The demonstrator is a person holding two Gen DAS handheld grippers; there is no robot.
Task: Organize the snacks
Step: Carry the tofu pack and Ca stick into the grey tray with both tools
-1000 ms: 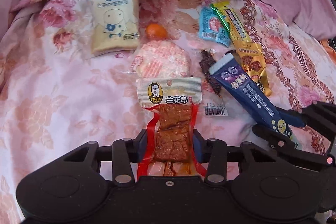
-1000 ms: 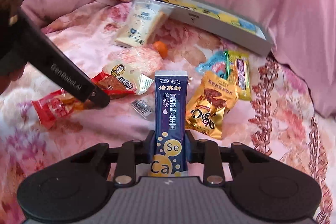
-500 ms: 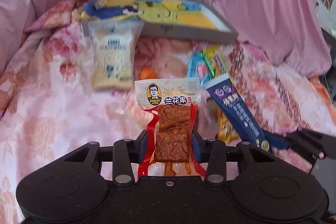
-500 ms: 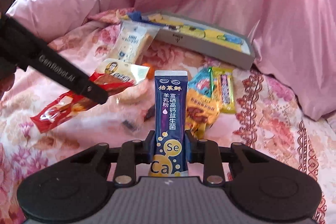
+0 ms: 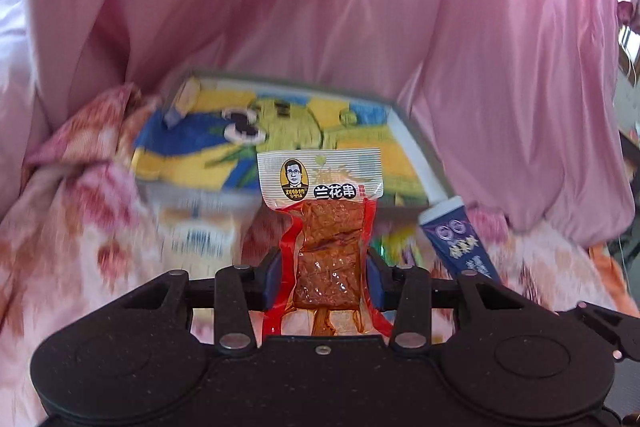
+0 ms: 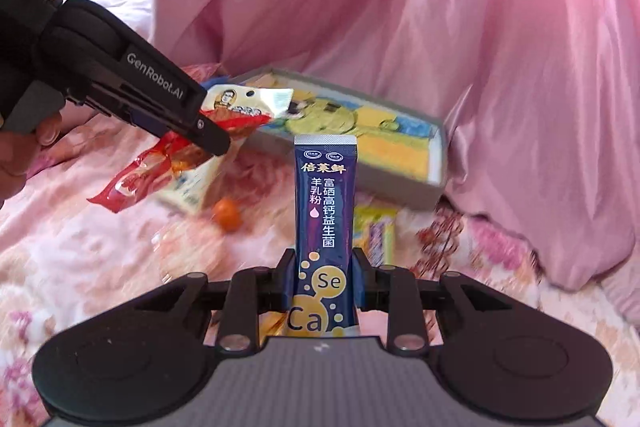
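the left gripper [image 5: 323, 277] is clamped on a red-edged tofu snack packet [image 5: 325, 223], whose white top stands upright in front of the grey tray [image 5: 424, 163]. the right gripper [image 6: 323, 283] is closed on a dark blue powder sachet [image 6: 325, 211], held upright, its top edge level with the tray's near wall. the tray, lined with a yellow and blue cartoon picture, lies against the pink draped cloth [image 6: 460, 27]. on the floral bedspread [image 6: 80, 259] below lie an orange fruit [image 6: 227, 213], a cream packet [image 6: 192, 187] and a yellow bar [image 6: 376, 231], blurred.
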